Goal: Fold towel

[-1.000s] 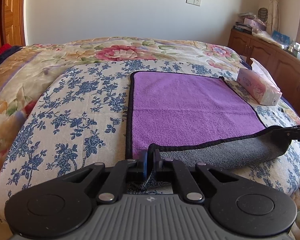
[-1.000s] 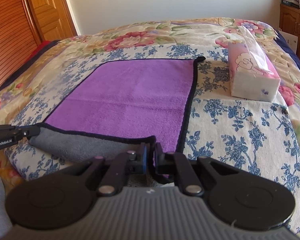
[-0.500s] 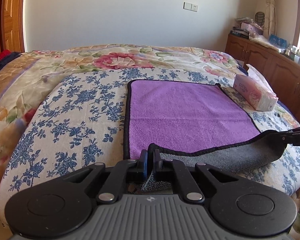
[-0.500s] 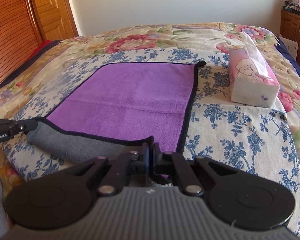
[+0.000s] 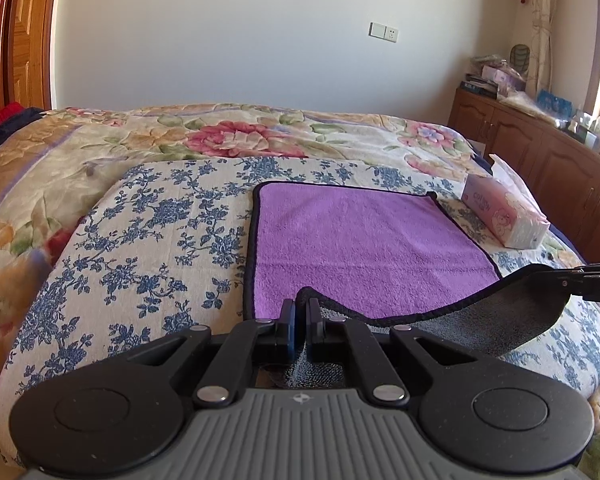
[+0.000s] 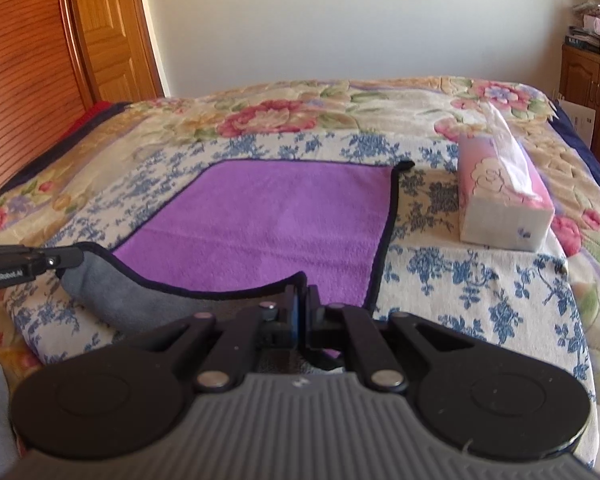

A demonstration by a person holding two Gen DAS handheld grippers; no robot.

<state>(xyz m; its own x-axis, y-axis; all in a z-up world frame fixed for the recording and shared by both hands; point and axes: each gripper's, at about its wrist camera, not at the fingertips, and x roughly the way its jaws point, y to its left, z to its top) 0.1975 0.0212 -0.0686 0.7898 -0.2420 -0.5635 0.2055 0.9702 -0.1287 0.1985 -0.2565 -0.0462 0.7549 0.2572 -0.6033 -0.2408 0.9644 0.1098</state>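
My left gripper (image 5: 300,322) is clamped on the towel's (image 5: 360,240) near left corner, lifted off the bed (image 5: 147,248). The towel's far half lies flat, purple side up; its near edge hangs raised, grey underside showing. My right gripper (image 6: 303,310) is clamped on the near right corner. Tissue box (image 6: 500,196) right of the towel.

Over the bed (image 5: 147,240), the blue-flowered cloth (image 5: 159,232) left of the purple towel (image 5: 360,240) lies bare, open for a gripper to pass. Toward the bed's right edge, a tissue box (image 6: 500,200) stands near the towel's far right corner, apart from it, narrowing passage there. Beyond that edge runs a wooden cabinet (image 5: 548,152).
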